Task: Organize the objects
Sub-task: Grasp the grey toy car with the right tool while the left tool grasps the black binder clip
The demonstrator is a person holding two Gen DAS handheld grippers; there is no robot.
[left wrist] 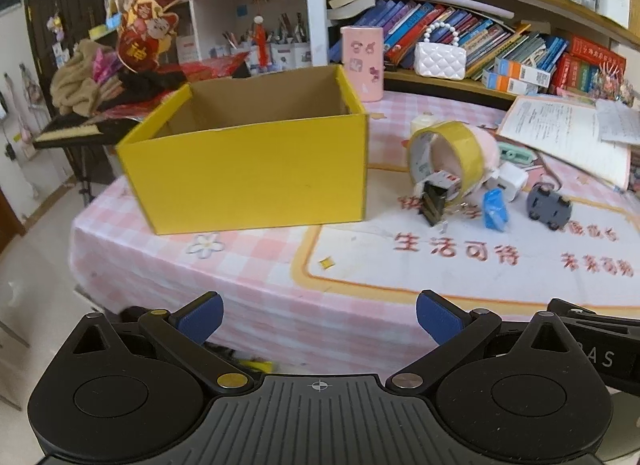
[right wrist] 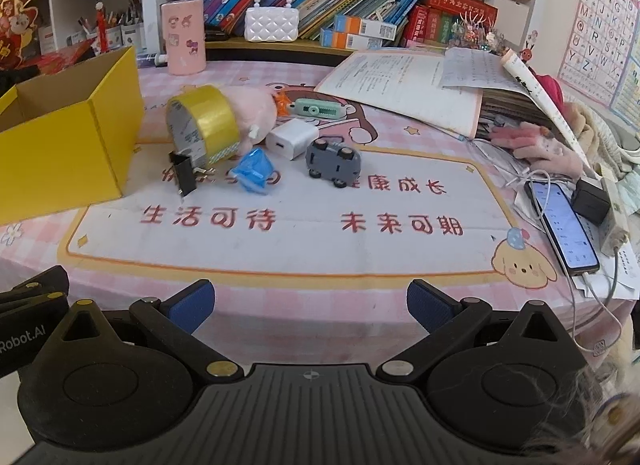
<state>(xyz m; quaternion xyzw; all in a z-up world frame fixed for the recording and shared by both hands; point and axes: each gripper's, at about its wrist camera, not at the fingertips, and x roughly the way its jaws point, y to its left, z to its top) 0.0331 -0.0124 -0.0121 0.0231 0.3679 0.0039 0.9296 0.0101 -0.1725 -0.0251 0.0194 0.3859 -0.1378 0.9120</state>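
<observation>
An open yellow cardboard box [left wrist: 248,169] stands on the pink checked tablecloth, also at the left of the right wrist view [right wrist: 60,145]. To its right lie a yellow tape roll [right wrist: 204,125], a black binder clip [right wrist: 183,176], a blue wrapped packet [right wrist: 253,170], a white charger cube [right wrist: 291,138], a grey toy car [right wrist: 333,163], a pink plush [right wrist: 256,105] and a mint green clip [right wrist: 318,108]. My left gripper [left wrist: 318,321] is open and empty near the table's front edge. My right gripper [right wrist: 310,307] is open and empty, well short of the objects.
A pink cup [right wrist: 183,37] and white bead-handled purse [right wrist: 273,23] stand at the back by shelves of books. Open workbooks [right wrist: 404,85], pink gloves [right wrist: 536,145], a phone [right wrist: 564,225] with cables and a black adapter [right wrist: 591,199] lie at the right.
</observation>
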